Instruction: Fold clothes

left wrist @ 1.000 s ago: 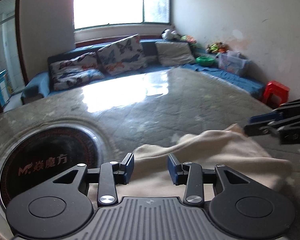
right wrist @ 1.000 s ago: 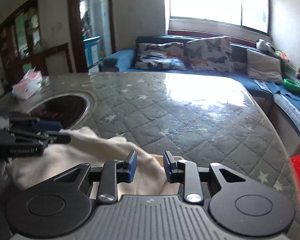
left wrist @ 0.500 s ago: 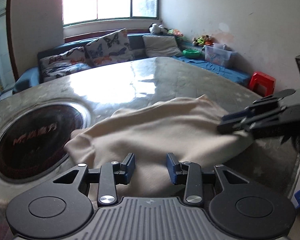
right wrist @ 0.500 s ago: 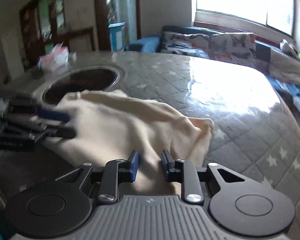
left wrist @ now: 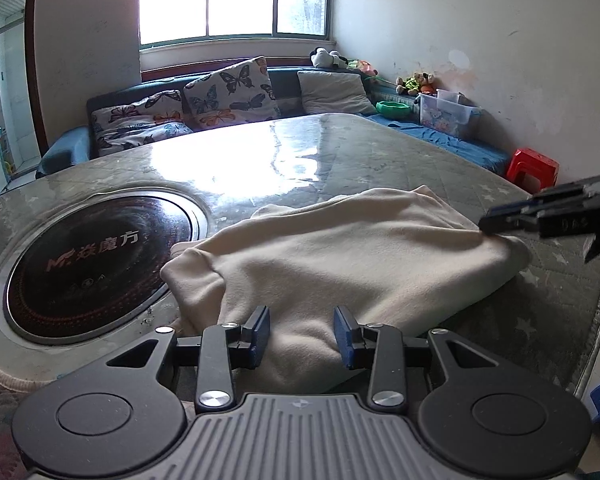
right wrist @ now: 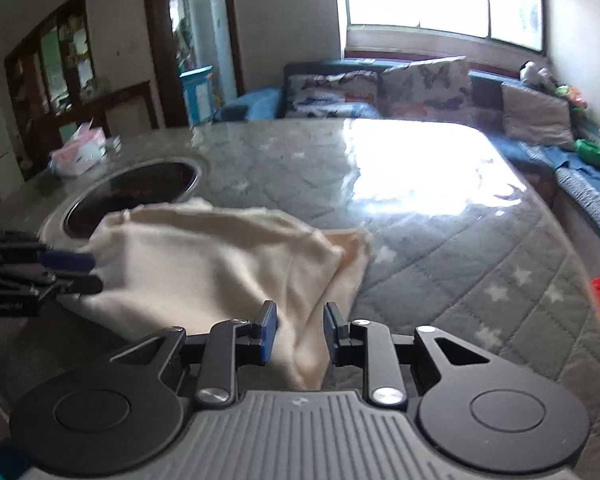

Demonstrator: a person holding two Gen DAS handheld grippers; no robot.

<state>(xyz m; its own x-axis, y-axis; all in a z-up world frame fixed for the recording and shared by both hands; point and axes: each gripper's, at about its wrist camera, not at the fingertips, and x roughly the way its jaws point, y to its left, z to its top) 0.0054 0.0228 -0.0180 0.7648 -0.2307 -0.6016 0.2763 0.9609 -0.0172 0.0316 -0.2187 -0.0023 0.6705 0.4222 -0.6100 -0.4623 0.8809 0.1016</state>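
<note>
Cream garment (left wrist: 340, 256): soft matt cloth with a fleecy nap. Table (left wrist: 300, 148) beneath it: quilted grey fabric under a glossy clear film that reflects the window. Round inset (left wrist: 96, 256) left of the garment: glossy black glass with a metal rim. Left gripper (left wrist: 301, 336): matt black plastic, blue pads, bright metal pivots.
</note>
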